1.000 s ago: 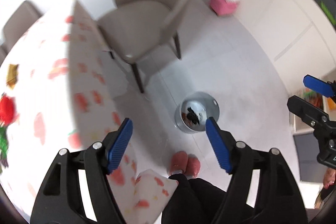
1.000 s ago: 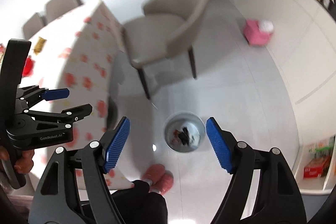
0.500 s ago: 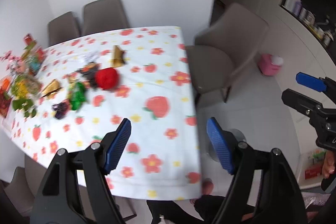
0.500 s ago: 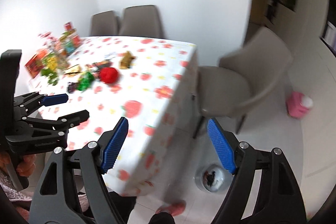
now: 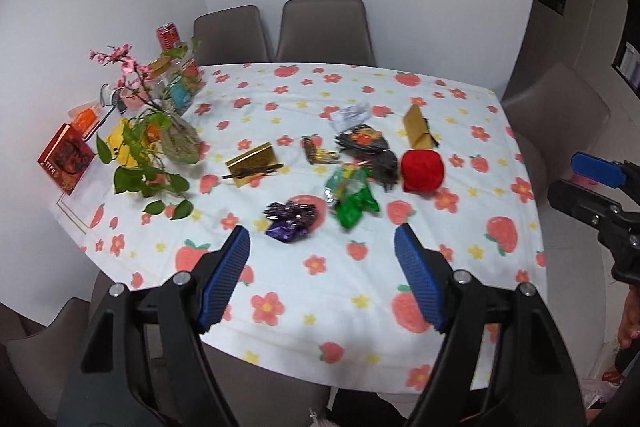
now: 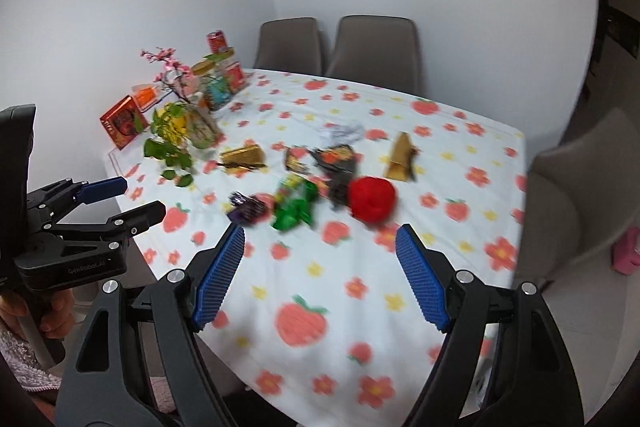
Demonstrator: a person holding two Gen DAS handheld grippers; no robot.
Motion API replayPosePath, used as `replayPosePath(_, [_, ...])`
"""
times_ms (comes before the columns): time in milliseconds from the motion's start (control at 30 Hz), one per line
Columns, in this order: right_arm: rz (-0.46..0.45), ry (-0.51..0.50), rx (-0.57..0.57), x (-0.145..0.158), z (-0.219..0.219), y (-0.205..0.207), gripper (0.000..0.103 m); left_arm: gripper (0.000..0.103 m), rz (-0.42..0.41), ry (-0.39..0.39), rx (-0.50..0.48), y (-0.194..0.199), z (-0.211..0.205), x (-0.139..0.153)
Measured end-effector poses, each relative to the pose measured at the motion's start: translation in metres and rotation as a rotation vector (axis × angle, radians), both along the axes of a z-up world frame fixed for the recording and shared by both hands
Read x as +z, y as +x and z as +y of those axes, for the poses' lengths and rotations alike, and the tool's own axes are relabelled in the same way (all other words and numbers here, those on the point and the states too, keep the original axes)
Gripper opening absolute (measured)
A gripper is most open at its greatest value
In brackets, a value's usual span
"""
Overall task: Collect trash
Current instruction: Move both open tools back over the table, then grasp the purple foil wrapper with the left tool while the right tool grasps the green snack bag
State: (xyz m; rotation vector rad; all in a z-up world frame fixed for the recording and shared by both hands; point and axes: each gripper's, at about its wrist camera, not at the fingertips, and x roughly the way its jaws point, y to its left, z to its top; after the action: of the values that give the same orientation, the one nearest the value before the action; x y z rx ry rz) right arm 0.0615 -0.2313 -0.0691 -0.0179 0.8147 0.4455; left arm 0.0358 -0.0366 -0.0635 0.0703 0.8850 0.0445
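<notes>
1. While both tools hover above the near edge of the counter point(image 5: 360, 291), the left hand-held gripper point(image 5: 322, 277) and the right hand-held gripper point(image 6: 320, 275) are spread wide and carry nothing.
2. Trash lies clustered mid-counter: a purple wrapper point(image 5: 290, 221) nearest, a green wrapper point(image 5: 352, 197) just beside it, then a black wrapper point(image 5: 370, 151), two gold wrappers point(image 5: 252, 163) point(image 5: 418, 129), crumpled white paper point(image 5: 350, 115) and a red ball-like object point(image 5: 422, 171).
3. Risks, as I judge them: thin foil lying flat may slip from the pads or drag the strawberry-print cloth with it; overlapping wrappers could come up together and drop.
4. Toward the far left corner, the plant vase point(image 5: 178, 143) and boxes could be knocked by a careless left reach.
5. One second ago both cameras looked down at a floor bin holding dark scraps; now they face the counter, bin out of view.
</notes>
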Motion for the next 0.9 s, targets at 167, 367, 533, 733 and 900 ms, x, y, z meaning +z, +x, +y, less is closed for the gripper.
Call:
replayPosePath(167, [0.015, -0.042, 0.057, -0.015, 0.054, 0.038, 0.075, 0.075, 0.023, -0.005, 0.067, 0.017, 0.048, -0.010])
replayPosePath(367, [0.047, -0.094, 0.099, -0.052, 0.091, 0.087, 0.075, 0.075, 0.089, -0.041, 0.141, 0.045, 0.082, -0.048])
replayPosePath(533, [0.096, -0.149, 0.120, -0.101, 0.114, 0.125, 0.075, 0.075, 0.137, -0.080, 0.143, 0.073, 0.092, -0.091])
replayPosePath(733, [0.182, -0.202, 0.124, -0.175, 0.126, 0.155, 0.075, 0.075, 0.193, -0.112, 0.101, 0.108, 0.090, -0.153])
replayPosePath(900, [0.234, -0.192, 0.124, -0.215, 0.128, 0.168, 0.075, 0.075, 0.212, -0.117, 0.048, 0.129, 0.077, -0.194])
